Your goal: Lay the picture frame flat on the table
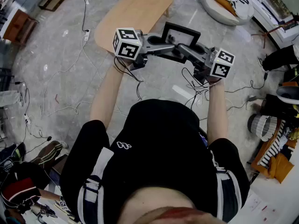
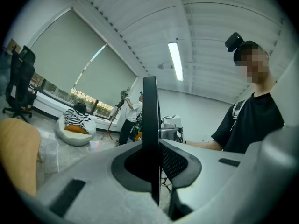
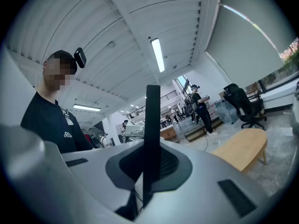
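A black picture frame [image 1: 180,33] is held up in the air between my two grippers, over the floor just short of the oval wooden table [image 1: 135,10]. My left gripper [image 1: 156,43] is shut on the frame's left side. My right gripper [image 1: 190,51] is shut on its right side. In the left gripper view the frame [image 2: 150,120] shows edge-on, a thin dark bar pinched between the pads of the left gripper [image 2: 154,167]. The right gripper view shows the same edge-on frame [image 3: 152,120] clamped in the right gripper [image 3: 148,164], with the table [image 3: 243,148] beyond it.
Cables [image 1: 65,101] trail over the grey floor around me. A white beanbag with striped cloth [image 1: 224,1] lies past the table at the back right. Bags and clutter [image 1: 275,143] sit at the right. An office chair [image 3: 245,104] and people stand in the distance.
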Demonstrator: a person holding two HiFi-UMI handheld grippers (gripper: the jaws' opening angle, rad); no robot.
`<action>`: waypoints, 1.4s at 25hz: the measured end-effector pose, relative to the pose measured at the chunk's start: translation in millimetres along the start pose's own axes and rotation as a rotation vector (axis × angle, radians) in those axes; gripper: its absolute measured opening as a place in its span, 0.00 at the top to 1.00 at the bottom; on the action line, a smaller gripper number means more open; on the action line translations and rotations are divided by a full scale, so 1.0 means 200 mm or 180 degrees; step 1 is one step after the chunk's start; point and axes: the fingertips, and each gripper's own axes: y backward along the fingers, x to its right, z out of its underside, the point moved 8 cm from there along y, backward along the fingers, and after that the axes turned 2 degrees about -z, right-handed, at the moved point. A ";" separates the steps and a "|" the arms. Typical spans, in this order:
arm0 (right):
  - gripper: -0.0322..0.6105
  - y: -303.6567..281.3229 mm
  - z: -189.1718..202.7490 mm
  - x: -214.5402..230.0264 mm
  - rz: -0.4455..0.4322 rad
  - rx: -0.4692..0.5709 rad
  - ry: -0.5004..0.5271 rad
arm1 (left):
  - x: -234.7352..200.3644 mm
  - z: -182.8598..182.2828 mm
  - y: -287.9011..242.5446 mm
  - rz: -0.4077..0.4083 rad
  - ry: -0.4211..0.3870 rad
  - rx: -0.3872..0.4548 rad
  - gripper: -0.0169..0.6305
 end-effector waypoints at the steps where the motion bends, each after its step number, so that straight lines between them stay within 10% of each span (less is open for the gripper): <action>1: 0.92 -0.02 0.00 0.03 -0.0011 0.0005 0.0009 | -0.03 -0.01 0.01 -0.0005 -0.0005 -0.0004 0.91; 27: 0.92 -0.25 -0.02 0.40 0.0337 0.0094 0.0085 | -0.48 -0.06 0.16 0.0006 -0.0052 -0.0120 0.91; 35: 0.91 -0.42 -0.17 0.99 0.0231 0.0029 0.0097 | -1.02 -0.19 0.20 -0.0313 0.0007 -0.0042 0.91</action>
